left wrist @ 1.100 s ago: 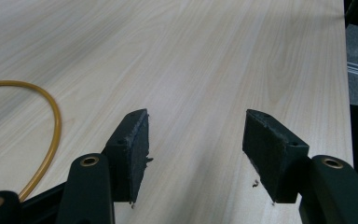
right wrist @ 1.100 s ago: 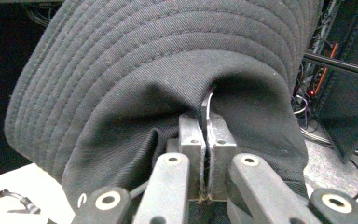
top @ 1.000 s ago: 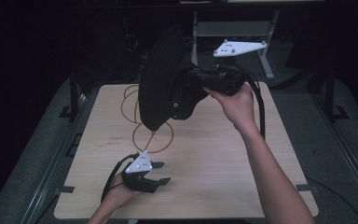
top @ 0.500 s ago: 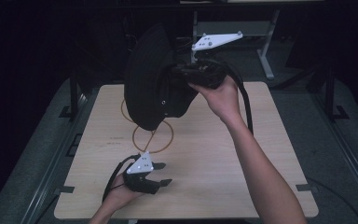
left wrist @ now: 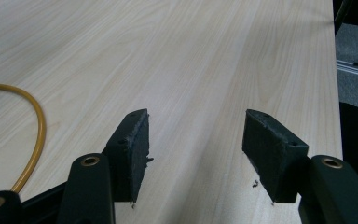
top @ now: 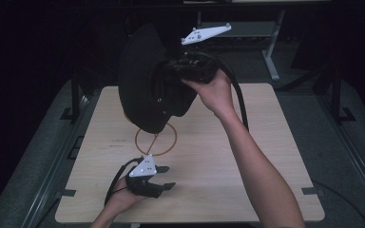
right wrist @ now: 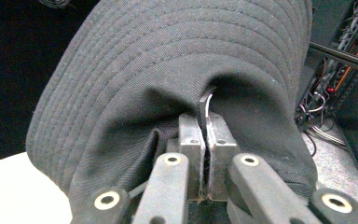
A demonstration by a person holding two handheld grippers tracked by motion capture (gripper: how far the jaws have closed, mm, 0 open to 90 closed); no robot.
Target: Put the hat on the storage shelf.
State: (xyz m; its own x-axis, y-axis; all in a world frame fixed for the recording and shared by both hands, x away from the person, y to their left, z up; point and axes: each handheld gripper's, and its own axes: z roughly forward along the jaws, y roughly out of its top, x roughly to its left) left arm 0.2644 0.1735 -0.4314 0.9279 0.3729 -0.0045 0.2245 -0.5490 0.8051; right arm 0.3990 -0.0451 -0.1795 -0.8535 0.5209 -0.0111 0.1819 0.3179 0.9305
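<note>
The black bucket hat (top: 145,80) hangs in the air over the far half of the table (top: 266,156), above and just beyond the yellow ring (top: 156,139) marked on the wood. The right gripper (top: 171,71) has it: in the right gripper view the 2 jaws are pressed together on a fold of the hat's (right wrist: 168,84) fabric, with the stitched brim spreading above them. So the pickup looks done, and what seems left is carrying the hat to wherever it belongs and setting it down; the ring below is a likely spot, though that is only a guess.

The left gripper (top: 166,176) rests low at the near edge of the table, left of centre, with its jaws parted and nothing between them; the left gripper view shows bare wood past the pads (left wrist: 133,149) and an arc of the yellow ring (left wrist: 37,126) at the left.

Room is generous. The tabletop is bare to the right and near side. The far edge is close behind the hat, with a metal stand (top: 266,52) beyond it, so drifting farther looks the less safe way.
</note>
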